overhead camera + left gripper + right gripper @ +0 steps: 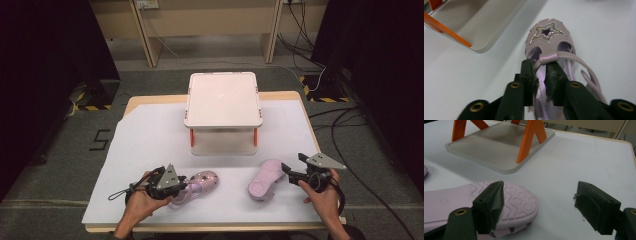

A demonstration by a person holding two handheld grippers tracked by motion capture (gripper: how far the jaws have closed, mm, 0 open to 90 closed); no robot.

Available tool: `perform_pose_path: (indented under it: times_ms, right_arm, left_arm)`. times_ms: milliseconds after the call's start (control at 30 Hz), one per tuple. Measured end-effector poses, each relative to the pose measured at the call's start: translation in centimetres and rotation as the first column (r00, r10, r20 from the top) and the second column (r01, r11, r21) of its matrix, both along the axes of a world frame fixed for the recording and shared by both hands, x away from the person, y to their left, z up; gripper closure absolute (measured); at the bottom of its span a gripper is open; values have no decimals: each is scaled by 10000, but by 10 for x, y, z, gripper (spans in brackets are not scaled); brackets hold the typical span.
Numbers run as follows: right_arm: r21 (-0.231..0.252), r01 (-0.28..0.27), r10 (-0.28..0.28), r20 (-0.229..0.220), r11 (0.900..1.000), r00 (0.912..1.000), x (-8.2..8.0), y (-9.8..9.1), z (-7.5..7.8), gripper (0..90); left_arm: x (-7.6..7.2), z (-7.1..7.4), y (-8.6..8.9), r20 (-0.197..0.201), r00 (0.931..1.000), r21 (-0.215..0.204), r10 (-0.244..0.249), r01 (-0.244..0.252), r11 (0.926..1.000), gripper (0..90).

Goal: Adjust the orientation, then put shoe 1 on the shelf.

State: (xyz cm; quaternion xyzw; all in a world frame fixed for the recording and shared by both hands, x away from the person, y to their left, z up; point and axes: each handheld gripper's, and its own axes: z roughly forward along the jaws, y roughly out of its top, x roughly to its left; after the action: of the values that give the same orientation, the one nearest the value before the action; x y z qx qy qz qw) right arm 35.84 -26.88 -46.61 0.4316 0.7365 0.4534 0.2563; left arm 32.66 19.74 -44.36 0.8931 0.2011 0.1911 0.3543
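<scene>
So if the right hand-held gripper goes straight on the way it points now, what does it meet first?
Probably the upturned pink sandal: its sole lies just ahead of the right hand-held gripper, by one open jaw. Depth is unclear; the other jaw faces bare white table cover.

You can read a black "5" marked on the grey floor left of the table; the round stamp on the overturned sandal's sole is too small to read.

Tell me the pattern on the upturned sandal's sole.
Wavy lines and small flowers, moulded in pink on the sole; clearest in the right gripper view.
</scene>
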Motion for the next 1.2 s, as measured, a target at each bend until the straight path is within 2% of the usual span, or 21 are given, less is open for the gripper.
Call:
perform_pose_path:
  times_ms: [100,200,267,300,333,467,633,733,767,967,1100,1200]
  right_arm:
    - [-6,-28,28,9,10000,10000,0,0,0,241]
    - [-3,-43,43,9,10000,10000,1,-1,0,241]
    - [21,-36,36,-6,10000,10000,1,-1,-1,241]
    - [24,-65,65,23,10000,10000,1,-2,-1,241]
    - [24,-65,65,23,10000,10000,1,-2,-1,241]
    - [106,-97,97,15,9999,10000,3,-3,-1,241]
    - [35,-230,230,24,9997,9997,4,-1,-2,240]
    - [48,-235,235,62,9997,9997,3,1,-1,241]
    - [44,-219,219,24,9998,9998,3,1,-1,241]
    - [71,-124,125,-60,9999,9999,4,-2,-2,240]
    - [47,-206,206,-18,9998,9998,4,-1,-2,240]
    - [-27,-181,181,-52,9998,9998,3,-1,-3,240]
  left_arm:
    - [-3,1,-1,63,9996,-247,288,-286,9993,828]
    - [-5,4,-5,74,9985,-497,537,-533,9973,834]
    - [-5,7,-8,269,9968,-484,754,-740,9961,836]
    - [-5,11,-8,345,9936,-710,1073,-1047,9920,836]
    - [-5,11,-8,345,9936,-710,1073,-1047,9920,836]
    - [-2,16,-6,277,9860,-1297,1644,-1596,9786,835]
    - [9,14,-12,331,9752,-1374,2186,-2122,9675,832]
    - [13,11,-16,320,9719,-1414,2331,-2264,9637,832]
    - [15,12,-17,331,9720,-1344,2327,-2264,9647,832]
    - [30,14,-23,471,9655,-1742,2560,-2444,9539,832]
    - [37,14,-31,538,9659,-1682,2534,-2414,9557,829]
    - [44,13,-36,543,9634,-1860,2626,-2486,9506,830]
